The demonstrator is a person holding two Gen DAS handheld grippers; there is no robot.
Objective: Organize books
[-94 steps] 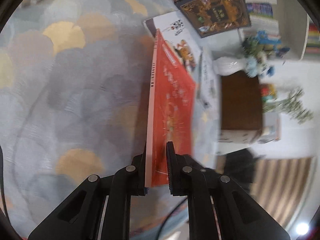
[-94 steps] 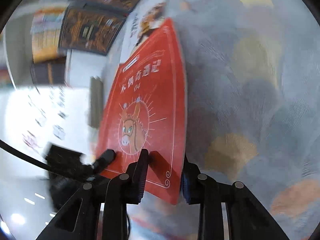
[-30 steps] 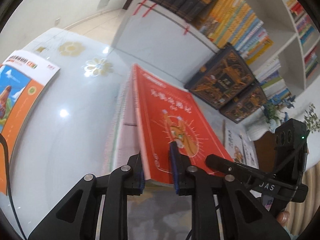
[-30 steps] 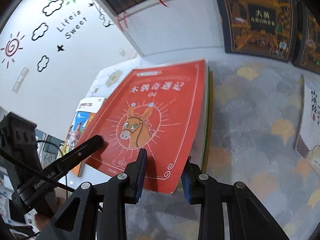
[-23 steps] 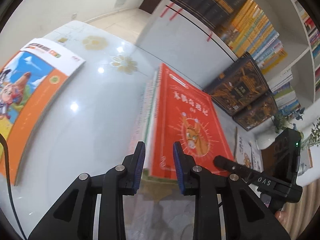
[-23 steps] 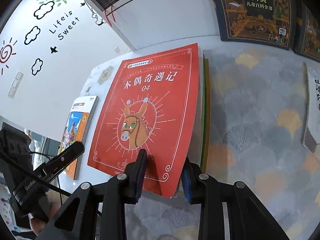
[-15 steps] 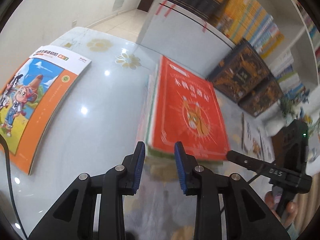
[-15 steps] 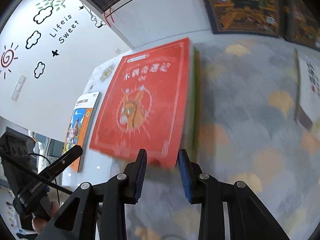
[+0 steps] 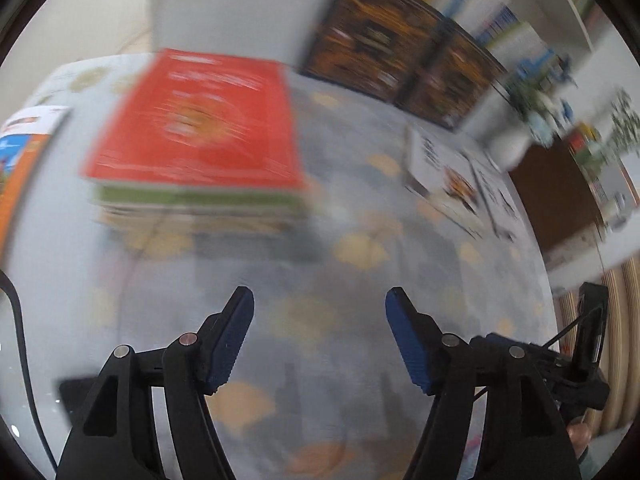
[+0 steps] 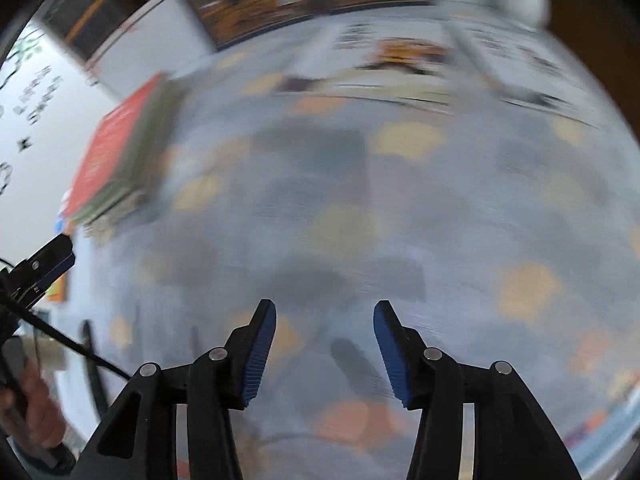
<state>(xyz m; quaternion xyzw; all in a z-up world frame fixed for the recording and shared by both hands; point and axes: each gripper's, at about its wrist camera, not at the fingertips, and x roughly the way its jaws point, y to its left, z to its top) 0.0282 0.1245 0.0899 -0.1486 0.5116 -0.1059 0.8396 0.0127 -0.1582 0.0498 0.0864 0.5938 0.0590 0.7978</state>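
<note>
A red-covered book [image 9: 196, 120] lies on top of a stack of books [image 9: 200, 200] on the grey patterned rug, up and left in the blurred left wrist view. The same stack [image 10: 120, 156] shows at the left of the right wrist view. My left gripper [image 9: 320, 308] hangs over bare rug, well back from the stack, its jaws opening with nothing between them. My right gripper [image 10: 324, 320] is also over bare rug, jaws opening and empty. Two white books [image 10: 400, 68] lie flat beyond it; the same white books [image 9: 456, 184] appear at the right of the left wrist view.
An orange and blue picture book [image 9: 20, 152] lies on the glossy surface at the far left. Dark boxed volumes [image 9: 396, 60] lean against a white bookcase behind the rug. A brown cabinet [image 9: 556, 196] stands at the right. A hand [image 10: 36, 412] holds the other gripper at the lower left.
Both grippers let go of the red book, which now rests on the stack. Both have pulled back and swung right over the rug, and their jaws have spread wider.
</note>
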